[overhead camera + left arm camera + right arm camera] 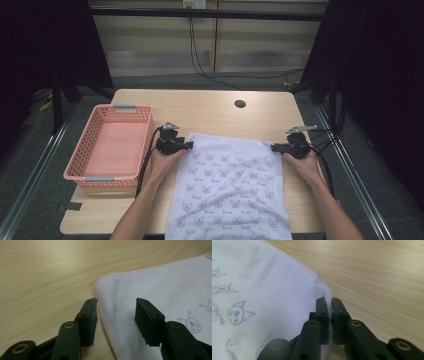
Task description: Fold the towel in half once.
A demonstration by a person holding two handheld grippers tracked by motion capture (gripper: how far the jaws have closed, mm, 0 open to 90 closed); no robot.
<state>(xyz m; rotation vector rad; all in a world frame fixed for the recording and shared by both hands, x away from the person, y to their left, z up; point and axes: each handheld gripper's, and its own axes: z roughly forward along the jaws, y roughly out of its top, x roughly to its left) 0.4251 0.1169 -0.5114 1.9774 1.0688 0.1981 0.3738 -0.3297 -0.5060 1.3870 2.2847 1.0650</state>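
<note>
The white towel (230, 187) lies nearest the camera, spread flat on the surface (210, 107) with its near end hanging over the front edge and its far edge running between the 2 hands. At far left a pink basket (111, 145) stands with nothing visible in it, well apart from the cloth; judged, it is placed there to receive the towel once folded. The left tongs (116, 308) stand wide apart, straddling the towel's far-left corner, 1 jaw over bare wood just beside the hem and the other over the cloth, nothing gripped; judged, a pinch is being lined up. The right tongs (330, 308) are closed on the far-right corner, the stitched hem pressed between both jaws and lifted slightly off the wood. Judged, holding both far corners would allow the far edge to be carried toward the person for a fold. The towel carries a repeated grey print of small pointed-eared faces, each with a short line of script beneath; the script is too blurred to read. No brand label is visible.
</note>
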